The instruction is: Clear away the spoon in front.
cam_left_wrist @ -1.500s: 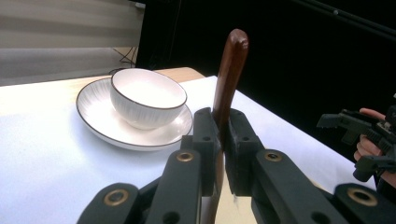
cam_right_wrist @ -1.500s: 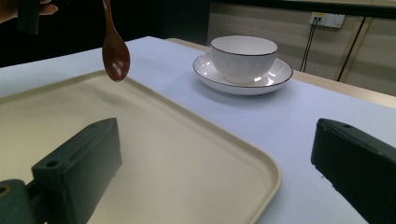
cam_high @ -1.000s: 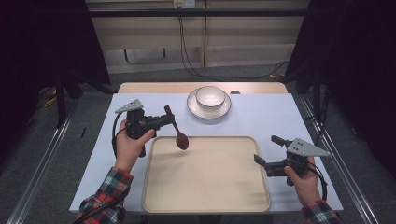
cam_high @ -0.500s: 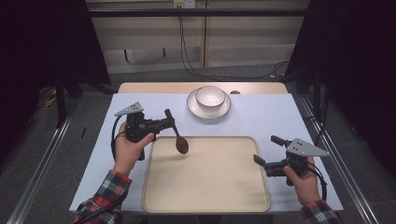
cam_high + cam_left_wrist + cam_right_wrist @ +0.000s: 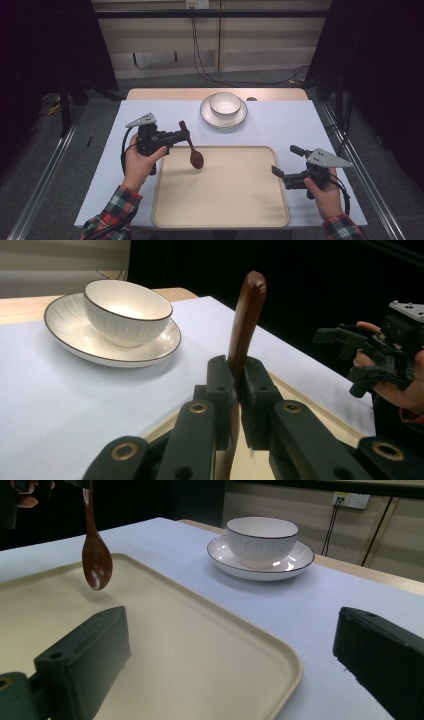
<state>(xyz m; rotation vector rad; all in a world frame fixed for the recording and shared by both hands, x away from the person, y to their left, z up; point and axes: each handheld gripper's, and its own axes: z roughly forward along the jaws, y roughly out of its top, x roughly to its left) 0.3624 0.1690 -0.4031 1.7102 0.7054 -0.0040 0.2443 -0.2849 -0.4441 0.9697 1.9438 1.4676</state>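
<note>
While the wooden spoon [image 5: 191, 146] is hanging with its bowl end down over the far left corner of the tray [image 5: 220, 220], the left tongs [image 5: 181, 134] are staying clamped on its handle, the two black jaws pressed together around the wood in the left gripper view [image 5: 240, 390]. Compared with a second ago, the spoon is hanging a little lower and further in over the tray, its bowl now clearly above the tray's surface rather than at its far edge; it is not touching the tray yet, as the right gripper view is showing it [image 5: 96, 555] hanging free with a shadow beneath it. That is suggesting the work in hand is setting the spoon down on the tray, and the lowering is well under way, with only the last descent and the release left.

Further out, the right tongs [image 5: 285, 161] are resting at the right edge of the tray, jaws standing wide apart and holding nothing, in much the same place as before. Beyond the tray, at the far middle of the worktop [image 5: 300, 125], a white bowl [image 5: 224, 103] is sitting in a white plate [image 5: 206, 114], well apart from the spoon and seemingly playing no part at this stage.
</note>
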